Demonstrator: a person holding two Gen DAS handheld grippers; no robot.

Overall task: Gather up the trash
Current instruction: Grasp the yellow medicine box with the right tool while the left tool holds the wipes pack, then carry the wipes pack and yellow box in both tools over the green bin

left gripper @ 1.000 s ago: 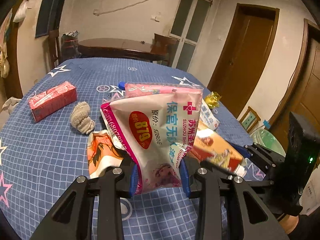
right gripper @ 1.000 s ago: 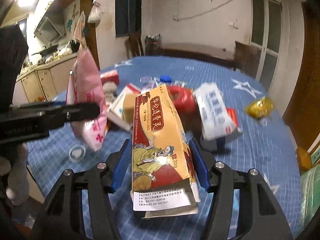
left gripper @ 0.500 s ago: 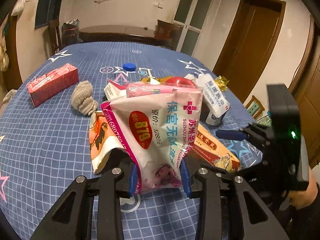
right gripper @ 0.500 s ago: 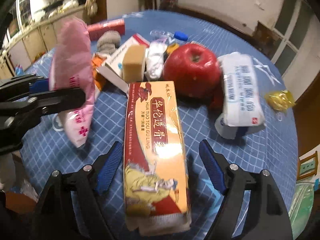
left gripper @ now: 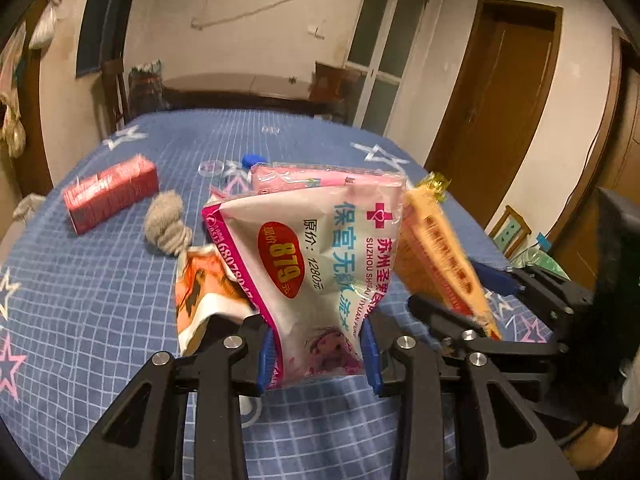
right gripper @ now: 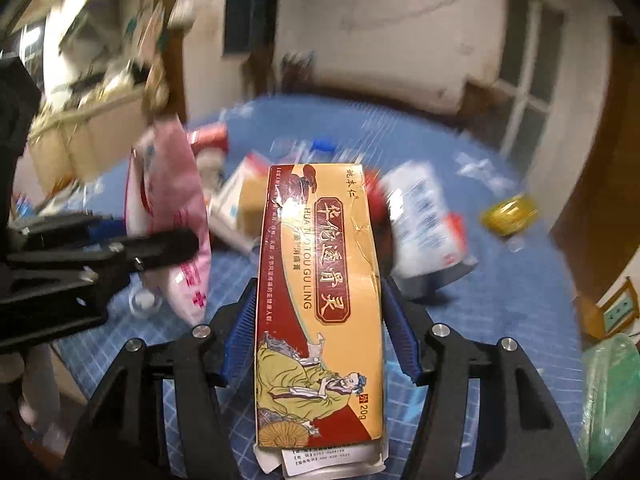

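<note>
A: Progress?

B: Early-to-middle, by the look of it. The left gripper (left gripper: 316, 354) is clamped narrow on a crinkly pink-and-white plastic pouch (left gripper: 320, 248), held upright above the near part of the table (left gripper: 80, 300). The right gripper (right gripper: 320, 332) has the orange-and-red carton (right gripper: 320, 304) between its blue pads (right gripper: 240, 332); its jaws have just been closing in on it, and the pads now sit against both long sides, so it reads as held, lifted off the cloth.

A: What's left?

B: Plenty. In the left wrist view, a red box (left gripper: 110, 196) far left, a grey knitted sock ball (left gripper: 166, 228) near it, a torn orange printed wrapper (left gripper: 204, 292) just left of the pouch, a blue cap (left gripper: 252, 159) farther back. In the right wrist view, a white soft pack (right gripper: 426, 220) right of the carton and a yellow foil wrapper (right gripper: 508, 210) far right; both blurred. No bin identifiable.

A: Materials?

B: Pouch is thin glossy film, flattened, creased. Carton is stiff glossy cardboard, long rectangular, one end flap open with white paper showing. Sock is soft, lumpy. Tablecloth is blue, white grid, stars.
</note>
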